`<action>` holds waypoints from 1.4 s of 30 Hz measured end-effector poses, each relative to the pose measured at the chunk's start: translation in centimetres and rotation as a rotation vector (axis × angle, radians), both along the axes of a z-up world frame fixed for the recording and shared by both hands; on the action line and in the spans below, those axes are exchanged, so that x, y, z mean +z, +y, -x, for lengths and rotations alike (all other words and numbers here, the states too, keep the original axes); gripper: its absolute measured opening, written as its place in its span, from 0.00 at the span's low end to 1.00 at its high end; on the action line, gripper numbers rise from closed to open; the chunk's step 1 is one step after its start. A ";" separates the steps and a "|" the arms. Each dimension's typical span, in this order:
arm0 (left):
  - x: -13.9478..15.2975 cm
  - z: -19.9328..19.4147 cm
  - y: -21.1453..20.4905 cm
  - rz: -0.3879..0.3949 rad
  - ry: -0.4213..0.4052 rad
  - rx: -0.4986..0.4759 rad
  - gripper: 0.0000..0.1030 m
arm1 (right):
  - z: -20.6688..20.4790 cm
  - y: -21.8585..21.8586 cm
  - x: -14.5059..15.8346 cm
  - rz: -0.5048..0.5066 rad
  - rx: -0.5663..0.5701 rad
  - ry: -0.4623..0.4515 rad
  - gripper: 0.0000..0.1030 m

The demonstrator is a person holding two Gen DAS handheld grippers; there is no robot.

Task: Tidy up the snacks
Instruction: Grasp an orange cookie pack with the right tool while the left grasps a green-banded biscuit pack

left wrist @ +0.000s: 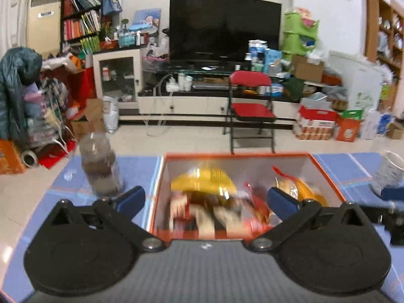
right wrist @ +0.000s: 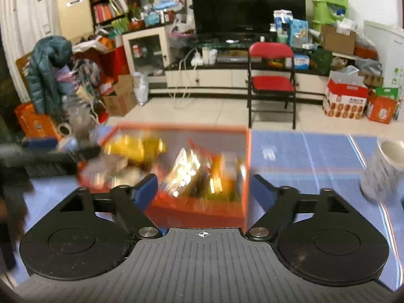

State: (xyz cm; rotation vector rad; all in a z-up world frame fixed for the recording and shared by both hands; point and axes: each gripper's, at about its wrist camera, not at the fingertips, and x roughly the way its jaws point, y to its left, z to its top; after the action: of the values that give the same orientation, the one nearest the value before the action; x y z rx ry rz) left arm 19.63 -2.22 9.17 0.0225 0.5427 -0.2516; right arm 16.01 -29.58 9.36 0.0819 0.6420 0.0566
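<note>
An orange box (left wrist: pixel 325 174) full of snack packets stands on the blue tablecloth; it also shows in the right wrist view (right wrist: pixel 197 210). A yellow packet (left wrist: pixel 202 180) and red wrapped snacks (left wrist: pixel 255 212) lie inside it. My left gripper (left wrist: pixel 205 199) is open and empty, just above the box's near edge. My right gripper (right wrist: pixel 204 189) is open and empty, over the box's right half, where a clear shiny packet (right wrist: pixel 184 171) lies. The right gripper's tip shows at the far right of the left wrist view (left wrist: pixel 392 194).
A clear jar with dark contents (left wrist: pixel 99 166) stands left of the box. A white patterned cup (right wrist: pixel 381 169) stands at the right on the blue tablecloth (right wrist: pixel 315 156). Behind the table are a red folding chair (left wrist: pixel 252 106) and a TV stand.
</note>
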 end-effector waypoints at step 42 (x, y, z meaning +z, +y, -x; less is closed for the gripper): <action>-11.8 8.1 -2.8 0.128 0.312 0.268 0.93 | 6.0 0.2 -12.8 0.119 0.329 0.190 0.47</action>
State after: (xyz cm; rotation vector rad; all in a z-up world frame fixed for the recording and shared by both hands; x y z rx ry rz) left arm 11.48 -5.01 -2.67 -0.2157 0.8302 -0.0267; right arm 10.01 -29.38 -3.43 -0.1352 0.8429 0.3308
